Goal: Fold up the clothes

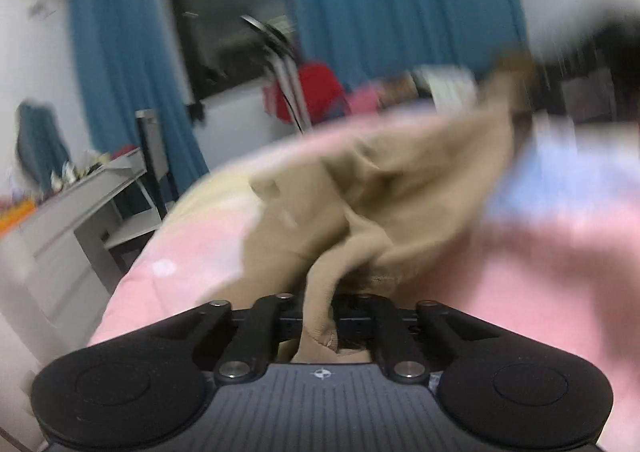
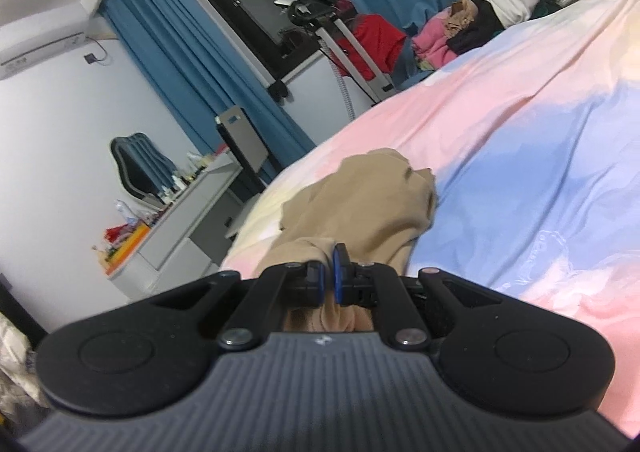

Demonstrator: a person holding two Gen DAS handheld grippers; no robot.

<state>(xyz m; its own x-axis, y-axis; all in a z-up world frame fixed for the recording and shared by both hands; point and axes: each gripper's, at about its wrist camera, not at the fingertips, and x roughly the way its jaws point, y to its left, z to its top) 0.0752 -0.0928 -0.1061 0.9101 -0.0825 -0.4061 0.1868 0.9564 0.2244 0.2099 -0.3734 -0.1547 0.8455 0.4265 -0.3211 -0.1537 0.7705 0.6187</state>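
Spread over the pastel bed sheet [image 2: 500,100], the tan garment [image 2: 372,200] is pinched by both left gripper [image 1: 320,316] and right gripper [image 2: 329,276], and such thin bunched bites might slip mid-fold

In the left wrist view motion blur smears the tan garment [image 1: 400,188], the bed [image 1: 560,272] and the far clothes pile [image 1: 400,92]. Fabric hides the left tongs' [image 1: 320,316] fingertips.
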